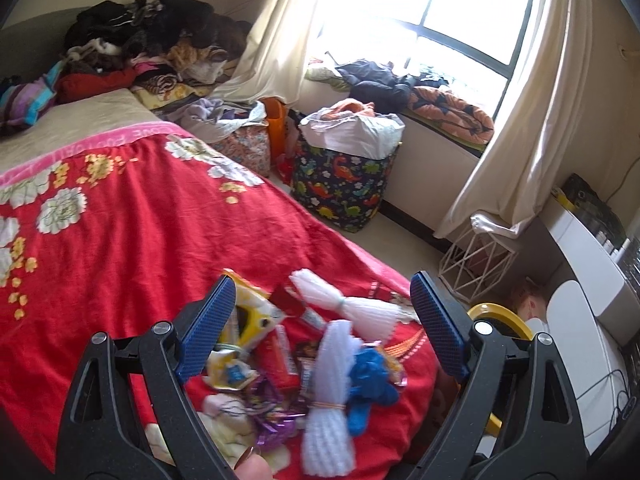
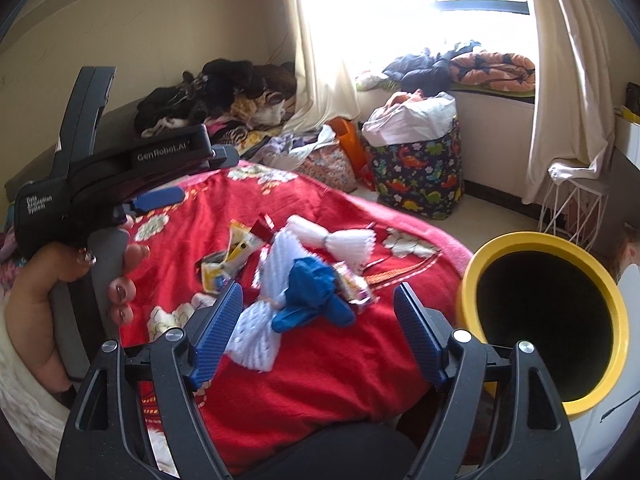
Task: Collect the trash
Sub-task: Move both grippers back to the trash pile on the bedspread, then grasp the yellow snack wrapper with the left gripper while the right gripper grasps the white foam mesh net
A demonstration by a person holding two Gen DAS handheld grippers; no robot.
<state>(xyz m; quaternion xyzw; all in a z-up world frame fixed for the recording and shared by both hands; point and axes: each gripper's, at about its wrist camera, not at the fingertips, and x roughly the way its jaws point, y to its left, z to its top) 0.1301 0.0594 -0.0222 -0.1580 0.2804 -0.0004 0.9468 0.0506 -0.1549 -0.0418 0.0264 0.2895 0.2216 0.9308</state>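
- Left wrist view: left tongs (image 1: 320, 330) gape wide, empty, above the trash on the red blanket (image 1: 132, 236): two white foam nets (image 1: 326, 392), one blue glove (image 1: 370, 380), several wrappers (image 1: 248, 322).
- Right wrist view: right tongs (image 2: 318, 330) spread wide, empty, over that glove (image 2: 314, 294); one yellow bin (image 2: 546, 320) stands beside the bed.

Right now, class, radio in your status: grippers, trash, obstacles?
Left gripper open, right gripper open, both empty. Trash pile on red floral blanket. Yellow-rimmed black bin alongside. Nothing blocking.
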